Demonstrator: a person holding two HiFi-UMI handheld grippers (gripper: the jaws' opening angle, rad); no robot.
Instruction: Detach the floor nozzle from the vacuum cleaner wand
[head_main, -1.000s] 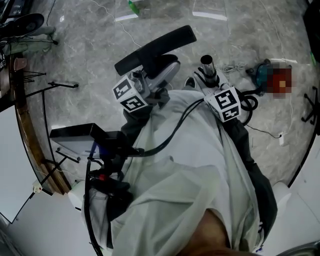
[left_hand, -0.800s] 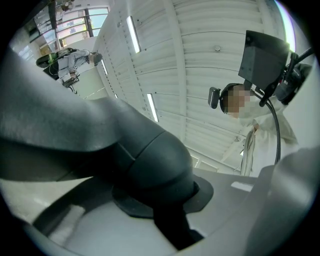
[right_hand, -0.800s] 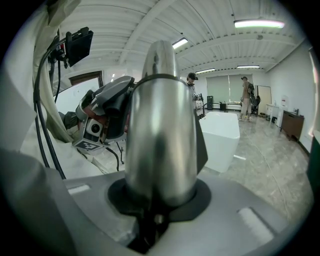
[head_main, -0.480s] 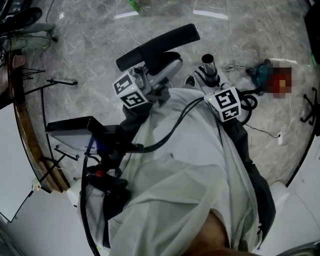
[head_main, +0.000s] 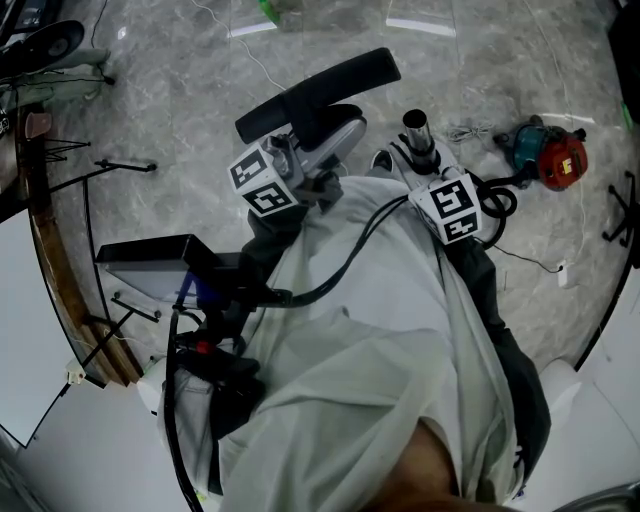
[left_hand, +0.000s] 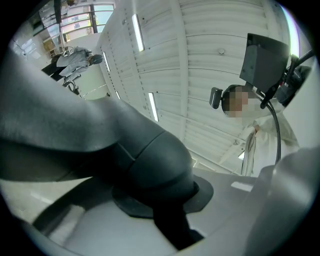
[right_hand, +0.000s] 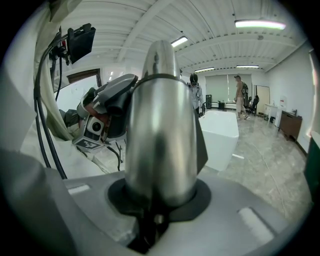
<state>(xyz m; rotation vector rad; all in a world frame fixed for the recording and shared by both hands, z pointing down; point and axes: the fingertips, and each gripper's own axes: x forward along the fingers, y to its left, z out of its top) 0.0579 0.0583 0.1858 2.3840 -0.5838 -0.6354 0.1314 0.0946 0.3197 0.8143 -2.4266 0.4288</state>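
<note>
The left gripper (head_main: 300, 168) is clenched on the rounded dark neck of the floor nozzle (head_main: 320, 92), holding it above the floor just ahead of the person's pale coat (head_main: 380, 330). Just right of the floor nozzle, the right gripper (head_main: 425, 168) grasps the polished metal wand (head_main: 415, 135). The wand's open end shows a gap between it and the nozzle, so the two parts look already separated.

The likeliest trouble is a drop. The neck is smooth and curved, and the long head hangs off to one side, so its weight could twist it in the pads and send it onto the hard floor. The wand's slick tube could likewise slide through the right jaws if their pressure eases. A black cable (head_main: 340, 275) crossing the coat below the nozzle could catch either gripper on a wide swing.

The floor (head_main: 200, 90) is glossy grey veined stone. Right of the nozzle, beyond the wand, a red and teal power tool (head_main: 548, 155) lies with its cord. Left of the nozzle are a thin black stand (head_main: 125, 167) and a curved wooden edge (head_main: 55, 275). The right gripper view shows a large hall with strip lights (right_hand: 260, 24), a white block (right_hand: 220, 132) and people far off.
</note>
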